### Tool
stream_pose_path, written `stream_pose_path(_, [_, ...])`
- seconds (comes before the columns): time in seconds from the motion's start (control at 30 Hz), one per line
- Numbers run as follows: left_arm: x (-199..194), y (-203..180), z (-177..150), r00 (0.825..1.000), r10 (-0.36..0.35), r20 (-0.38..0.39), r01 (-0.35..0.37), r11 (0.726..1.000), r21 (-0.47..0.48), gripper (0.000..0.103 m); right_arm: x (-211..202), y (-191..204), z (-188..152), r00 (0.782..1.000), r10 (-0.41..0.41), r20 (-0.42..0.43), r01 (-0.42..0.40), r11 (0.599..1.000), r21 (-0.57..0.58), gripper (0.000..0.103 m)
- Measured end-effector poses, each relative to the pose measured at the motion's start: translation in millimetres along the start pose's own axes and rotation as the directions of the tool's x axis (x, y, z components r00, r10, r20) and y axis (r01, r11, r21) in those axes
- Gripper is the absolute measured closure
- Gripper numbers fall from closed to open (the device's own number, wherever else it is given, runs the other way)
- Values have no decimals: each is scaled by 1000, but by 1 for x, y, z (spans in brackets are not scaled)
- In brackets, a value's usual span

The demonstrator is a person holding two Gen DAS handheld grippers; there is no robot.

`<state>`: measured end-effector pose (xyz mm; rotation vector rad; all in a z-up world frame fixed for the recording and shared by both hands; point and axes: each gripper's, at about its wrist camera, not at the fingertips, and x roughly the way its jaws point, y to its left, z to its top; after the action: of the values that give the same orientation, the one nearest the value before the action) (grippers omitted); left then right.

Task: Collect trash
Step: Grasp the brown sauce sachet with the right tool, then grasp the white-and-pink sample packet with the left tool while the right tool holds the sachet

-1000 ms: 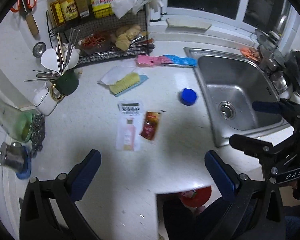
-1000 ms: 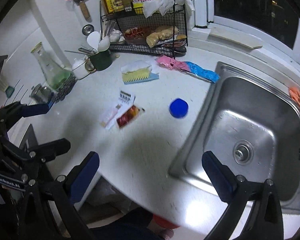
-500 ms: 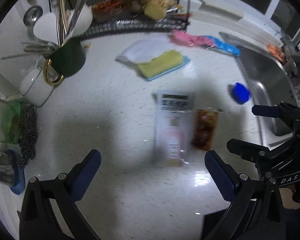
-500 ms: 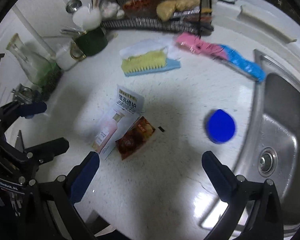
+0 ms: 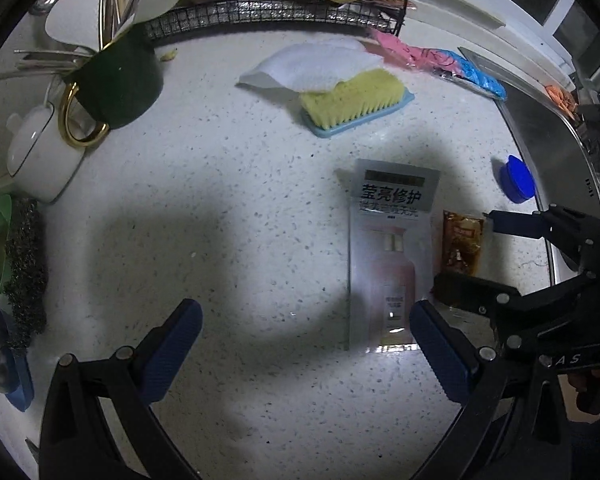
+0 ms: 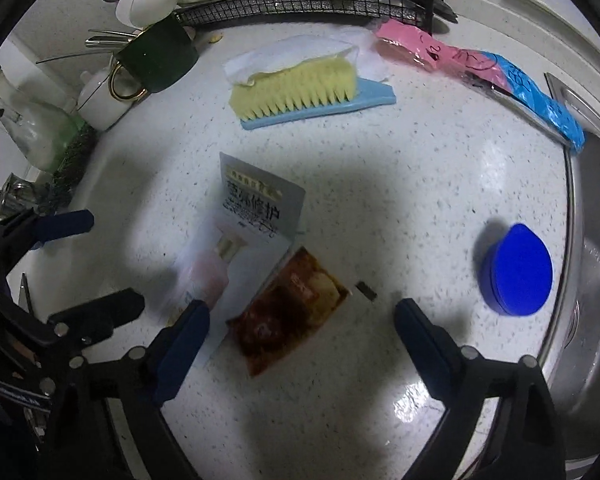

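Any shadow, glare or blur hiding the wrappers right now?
Left wrist view: a broad shadow crosses the counter, glare whitens the near end of the white sachet. Right wrist view: the brown sauce packet lies in shadow, slightly soft, with glare near the sink rim.

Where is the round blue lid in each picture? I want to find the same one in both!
Left wrist view: the blue lid sits far right, beside the sink's edge.
Right wrist view: the blue lid is at the right, much bigger, next to the sink rim.
Shared landmark: the yellow scrub brush lies up and to the left of the lid in both.
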<state>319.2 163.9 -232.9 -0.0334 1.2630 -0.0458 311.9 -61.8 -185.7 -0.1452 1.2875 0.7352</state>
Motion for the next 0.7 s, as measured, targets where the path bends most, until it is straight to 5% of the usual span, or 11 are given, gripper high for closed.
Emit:
stream_pose_path(0.2, [0,-2,-4,1000,3,-7,-3,1000,6,0,-5,21,-6,995,-97,30,100,988,-122,53])
stream_pose_path(0.27, [-2,-4,-4,1000,4,-5,-4,1000,9,0,-9,24,-10,995,-95,42,100,984,-150,80])
stream_pose_path(0.43, [-11,-16,8,999,-28,15,27,998,55,0,-20,6,-10,1000,-5,0,5,995,-97,91])
stream_pose_path(0.7, [0,-35,52,999,-29,24,22,962,271,0,-45,-34,-13,1000,2,5,-2,999,-42,92])
